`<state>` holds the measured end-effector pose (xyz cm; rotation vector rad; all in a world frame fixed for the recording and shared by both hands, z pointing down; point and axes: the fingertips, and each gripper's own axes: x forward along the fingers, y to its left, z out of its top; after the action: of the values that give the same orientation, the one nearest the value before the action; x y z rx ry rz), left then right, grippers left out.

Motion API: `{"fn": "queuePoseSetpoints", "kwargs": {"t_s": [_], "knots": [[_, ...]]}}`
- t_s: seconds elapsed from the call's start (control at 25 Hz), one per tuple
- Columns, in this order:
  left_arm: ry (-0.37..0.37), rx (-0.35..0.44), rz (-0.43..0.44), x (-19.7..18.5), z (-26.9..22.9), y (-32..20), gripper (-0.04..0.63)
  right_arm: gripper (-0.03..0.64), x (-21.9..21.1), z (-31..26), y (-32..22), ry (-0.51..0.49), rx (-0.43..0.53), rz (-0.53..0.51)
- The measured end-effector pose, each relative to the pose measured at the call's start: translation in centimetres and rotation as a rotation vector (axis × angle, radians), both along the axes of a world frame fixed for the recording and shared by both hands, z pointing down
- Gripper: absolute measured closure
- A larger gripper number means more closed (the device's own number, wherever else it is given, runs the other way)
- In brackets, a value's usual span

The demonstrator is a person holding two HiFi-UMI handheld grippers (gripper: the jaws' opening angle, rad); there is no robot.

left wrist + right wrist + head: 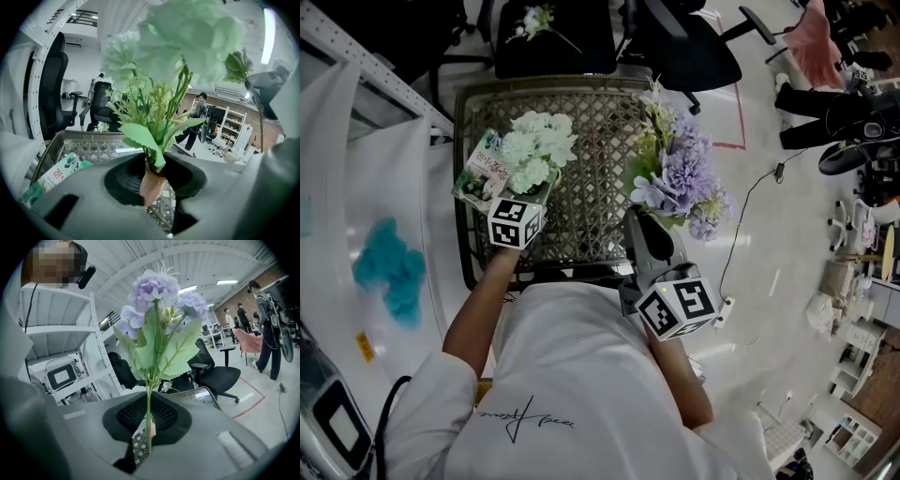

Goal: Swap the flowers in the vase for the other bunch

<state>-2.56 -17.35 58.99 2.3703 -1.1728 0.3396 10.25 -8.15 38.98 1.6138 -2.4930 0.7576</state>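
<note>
The left hand-held gripper point(152, 187) clamps the white bunch point(539, 145), centre left; the right hand-held gripper point(147, 432) clamps the purple bunch point(680, 173), centre right.

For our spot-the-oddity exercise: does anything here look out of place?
A small flower sprig lies on the black chair beyond the wicker table, away from the white bunch and purple bunch.

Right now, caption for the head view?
Over a wicker table, left tongs hold white flowers, right tongs hold purple flowers.
</note>
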Motion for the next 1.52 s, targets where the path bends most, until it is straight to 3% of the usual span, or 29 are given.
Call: {"fn": "queuePoseSetpoints", "kwargs": {"t_s": [0.8, 1.04, 1.52], "knots": [[0.018, 0.001, -0.03, -0.9, -1.6, 0.2, 0.492, 0.586, -0.4, -0.7, 0.4, -0.009, 0.012, -0.006], [-0.005, 0.015, -0.007, -0.6, -2.1, 0.3, 0.494, 0.586, -0.5, -0.8, 0.4, -0.013, 0.017, -0.011], [0.025, 0.007, -0.032, -1.3, -3.1, 0.2, 0.497, 0.586, -0.5, -0.8, 0.4, -0.025, 0.027, -0.002]]}}
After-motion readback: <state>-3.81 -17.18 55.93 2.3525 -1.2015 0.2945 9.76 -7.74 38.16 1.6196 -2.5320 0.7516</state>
